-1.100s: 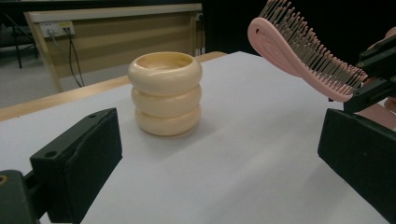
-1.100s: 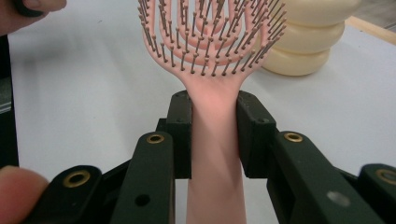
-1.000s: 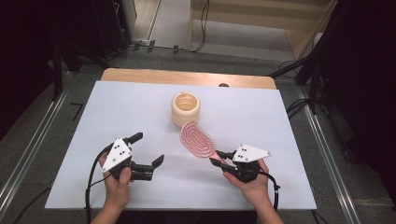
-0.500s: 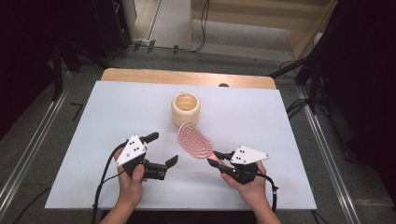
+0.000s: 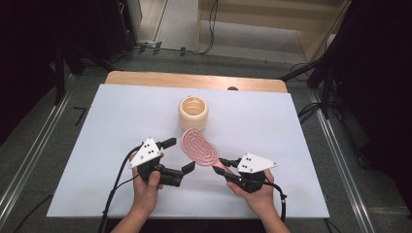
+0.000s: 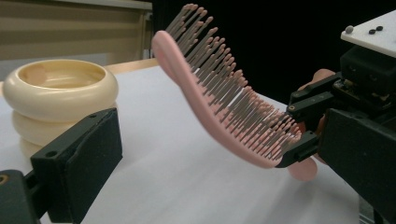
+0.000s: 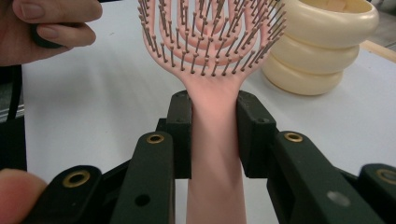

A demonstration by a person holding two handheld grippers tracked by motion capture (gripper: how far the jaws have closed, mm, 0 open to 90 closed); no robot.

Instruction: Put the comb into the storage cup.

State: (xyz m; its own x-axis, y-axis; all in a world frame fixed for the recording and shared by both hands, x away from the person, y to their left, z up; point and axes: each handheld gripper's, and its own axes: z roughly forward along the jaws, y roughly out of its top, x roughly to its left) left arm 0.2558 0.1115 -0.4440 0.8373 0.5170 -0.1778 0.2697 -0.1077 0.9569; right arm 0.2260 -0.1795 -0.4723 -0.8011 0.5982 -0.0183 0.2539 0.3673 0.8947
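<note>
Right now right tongs [image 5: 224, 168] clamp pink plastic bristle hairbrush [image 5: 199, 146] by its handle, head slanting far-left toward cream ribbed cup [image 5: 193, 112]; left tongs [image 5: 179, 155], open and empty, sit just left, nearer.

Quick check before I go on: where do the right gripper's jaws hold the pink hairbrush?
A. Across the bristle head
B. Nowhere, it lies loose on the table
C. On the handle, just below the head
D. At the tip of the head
C: in the right gripper view the right gripper clamps both pads on the handle of the pink hairbrush, just below the bristle head.
</note>
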